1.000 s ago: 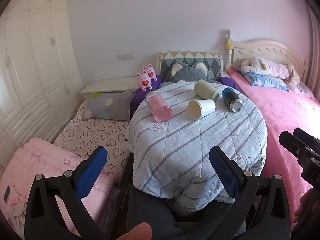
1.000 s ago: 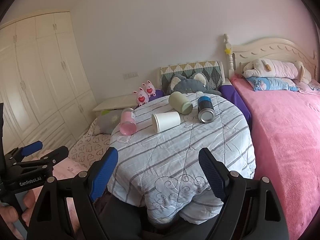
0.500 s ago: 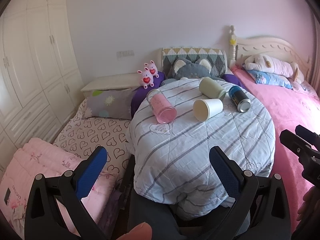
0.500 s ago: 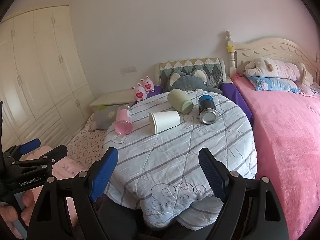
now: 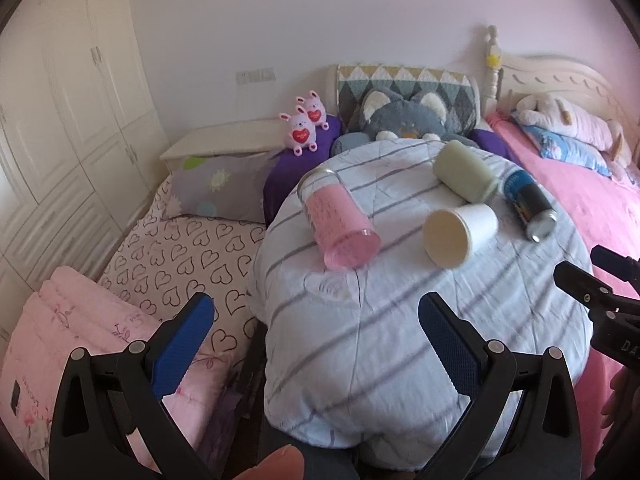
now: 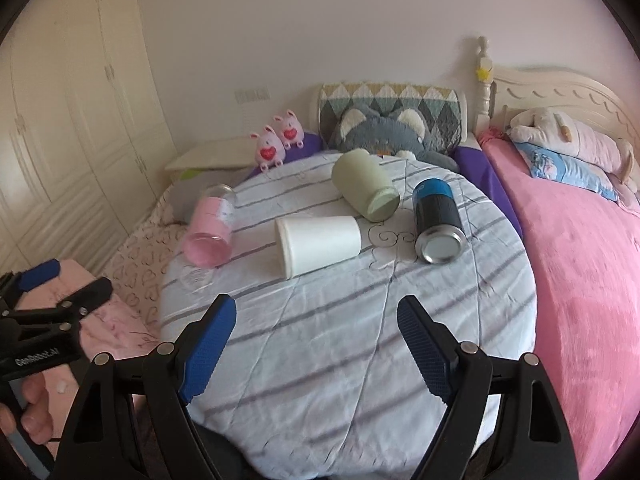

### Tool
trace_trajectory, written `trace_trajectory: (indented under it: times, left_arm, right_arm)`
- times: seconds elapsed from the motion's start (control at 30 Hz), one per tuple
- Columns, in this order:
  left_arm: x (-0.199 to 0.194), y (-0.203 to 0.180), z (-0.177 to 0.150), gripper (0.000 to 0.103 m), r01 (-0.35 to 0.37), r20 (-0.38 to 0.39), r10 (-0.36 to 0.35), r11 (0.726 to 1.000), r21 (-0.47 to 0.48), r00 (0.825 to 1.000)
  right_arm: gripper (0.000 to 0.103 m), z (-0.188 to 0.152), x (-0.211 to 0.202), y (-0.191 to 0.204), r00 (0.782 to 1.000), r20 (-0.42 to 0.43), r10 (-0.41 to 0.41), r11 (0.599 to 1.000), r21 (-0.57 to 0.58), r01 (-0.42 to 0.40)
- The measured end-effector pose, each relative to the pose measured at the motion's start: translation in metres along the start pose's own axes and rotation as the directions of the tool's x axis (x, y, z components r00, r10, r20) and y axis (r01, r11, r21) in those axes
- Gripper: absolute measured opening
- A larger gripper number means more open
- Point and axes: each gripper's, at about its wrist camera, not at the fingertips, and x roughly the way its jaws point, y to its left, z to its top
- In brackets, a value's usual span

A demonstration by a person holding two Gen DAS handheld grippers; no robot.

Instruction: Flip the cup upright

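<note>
Several cups lie on their sides on a round table under a striped blue-white cloth (image 5: 400, 340). They are a pink glass cup (image 5: 340, 220) (image 6: 210, 226), a white paper cup (image 5: 458, 234) (image 6: 318, 242), a pale green cup (image 5: 464, 172) (image 6: 366, 186) and a dark blue can-like cup (image 5: 528, 204) (image 6: 438, 216). My left gripper (image 5: 316, 332) is open and empty, short of the table's near left edge. My right gripper (image 6: 316, 330) is open and empty over the table's front part, short of the white cup.
A heart-print mattress (image 5: 180, 256) and pink folded blanket (image 5: 80, 320) lie left of the table. A pink bed (image 6: 592, 280) lies right. Plush toys (image 6: 276, 144) and a grey cat cushion (image 6: 384, 132) sit behind. Wardrobes (image 6: 60, 120) line the left wall.
Both grippers have moved forward toward the table, so the cups appear closer and larger. Both stay open and empty.
</note>
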Motion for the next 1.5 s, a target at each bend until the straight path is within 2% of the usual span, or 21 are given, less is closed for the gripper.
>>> trace_trajectory:
  times: [0.23, 0.47, 0.7, 0.9, 1.0, 1.1, 1.2, 1.37, 1.5]
  left_arm:
    - [0.059, -0.010, 0.052, 0.103, -0.002, -0.032, 0.001, 1.000, -0.010, 0.999]
    - [0.118, -0.020, 0.088, 0.103, -0.013, -0.076, 0.012, 1.000, -0.011, 0.997]
    - [0.162, -0.025, 0.106, 0.103, -0.014, -0.124, 0.012, 1.000, -0.010, 0.992]
    - [0.181, -0.029, 0.108, 0.103, -0.002, -0.159, 0.001, 1.000, -0.010, 0.987]
    - [0.186, -0.031, 0.109, 0.103, 0.000, -0.168, -0.002, 1.000, -0.012, 0.986]
    - [0.185, -0.032, 0.108, 0.103, 0.002, -0.173, -0.004, 1.000, -0.013, 0.985]
    - [0.180, -0.032, 0.106, 0.103, 0.005, -0.170, -0.007, 1.000, -0.013, 0.986]
    - [0.160, -0.028, 0.102, 0.103, 0.011, -0.152, -0.014, 1.000, -0.018, 0.988]
    - [0.135, -0.020, 0.096, 0.103, 0.013, -0.127, -0.017, 0.999, -0.031, 0.992]
  right_arm:
    - [0.084, 0.057, 0.070, -0.014, 0.996, -0.086, -0.024, 0.998, -0.054, 0.019]
    - [0.084, 0.106, 0.145, -0.026, 0.984, -0.172, -0.054, 0.991, -0.128, 0.032]
    - [0.084, 0.132, 0.211, -0.036, 0.954, -0.279, -0.107, 0.973, -0.229, 0.042]
    - [0.084, 0.134, 0.250, -0.040, 0.915, -0.396, -0.069, 0.965, -0.260, -0.040]
    - [0.084, 0.129, 0.261, -0.040, 0.900, -0.431, -0.063, 0.965, -0.256, -0.055]
    - [0.079, 0.127, 0.265, -0.040, 0.899, -0.433, -0.063, 0.965, -0.255, -0.056]
    - [0.079, 0.126, 0.262, -0.041, 0.902, -0.429, -0.051, 0.970, -0.237, -0.059]
    - [0.079, 0.132, 0.245, -0.049, 0.916, -0.400, 0.016, 0.987, -0.141, -0.079]
    - [0.079, 0.139, 0.219, -0.044, 0.933, -0.359, 0.032, 0.989, -0.126, -0.083]
